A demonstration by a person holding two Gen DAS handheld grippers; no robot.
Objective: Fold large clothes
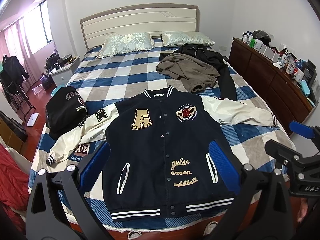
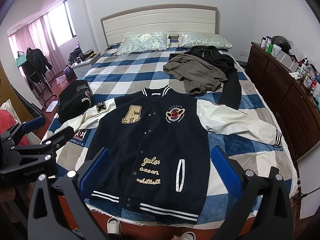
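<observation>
A navy varsity jacket (image 1: 160,150) with cream sleeves lies flat, front up and snapped shut, on the near end of the checked bed; it also shows in the right wrist view (image 2: 152,140). Both sleeves are spread out sideways. My left gripper (image 1: 160,164) is open and empty, held above the jacket's hem. My right gripper (image 2: 158,166) is open and empty, also above the hem. Each gripper shows at the edge of the other's view: the right one (image 1: 284,138) and the left one (image 2: 50,126).
A folded black jacket (image 1: 66,112) lies on the bed's left edge. An olive garment (image 1: 186,70) and a black jacket (image 1: 210,56) lie heaped near the pillows (image 1: 128,44). A cluttered wooden dresser (image 1: 280,84) stands right, a nightstand (image 1: 64,72) left.
</observation>
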